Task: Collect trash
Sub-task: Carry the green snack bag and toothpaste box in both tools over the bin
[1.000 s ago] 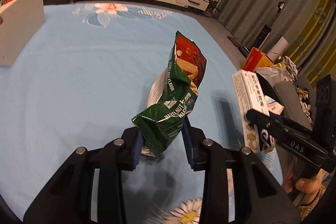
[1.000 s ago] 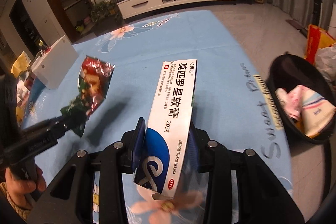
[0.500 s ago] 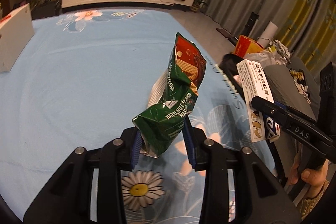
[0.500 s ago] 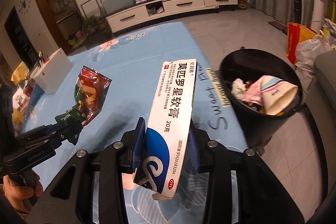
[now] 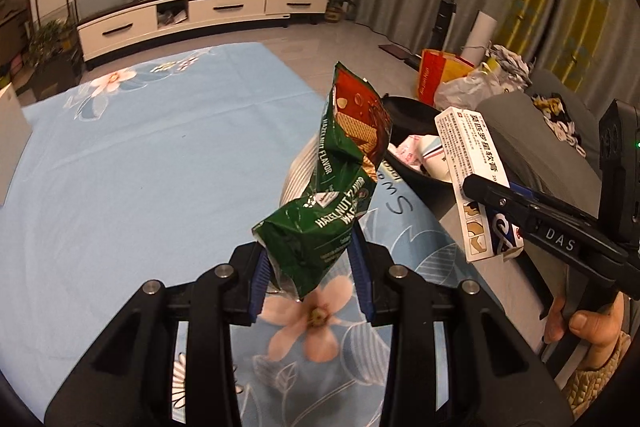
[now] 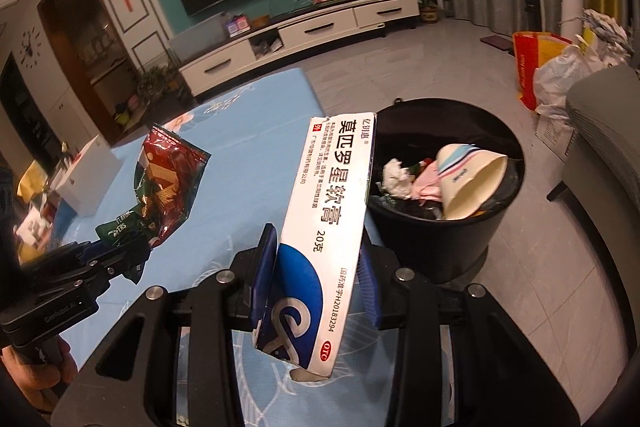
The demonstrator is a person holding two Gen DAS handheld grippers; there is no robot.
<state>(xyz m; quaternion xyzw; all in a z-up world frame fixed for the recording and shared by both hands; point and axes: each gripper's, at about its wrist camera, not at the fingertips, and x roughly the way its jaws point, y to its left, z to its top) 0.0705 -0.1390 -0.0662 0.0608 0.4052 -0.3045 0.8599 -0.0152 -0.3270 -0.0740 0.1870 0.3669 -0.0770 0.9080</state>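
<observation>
Both grippers are carried right, nearer the black trash bin (image 6: pixel 448 227) | left gripper (image 5: pixel 312 267) clamped on wafer wrapper (image 5: pixel 340 183) | right gripper (image 6: pixel 316 279) clamped on ointment box (image 6: pixel 324 235) | step: transport; next: release over bin.

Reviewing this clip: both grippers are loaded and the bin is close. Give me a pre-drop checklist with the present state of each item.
1. Left gripper shut on the wafer wrapper: ok.
2. Right gripper shut on the ointment box: ok.
3. Black bin in view, mouth open: ok.
4. Room left in the bin: ok; a paper cup and tissues lie below the rim.
5. Ointment box over the bin mouth: not ok; it appears just short of the near rim.
6. Wafer wrapper over the bin: not ok; it hangs above the blue tablecloth.
</observation>
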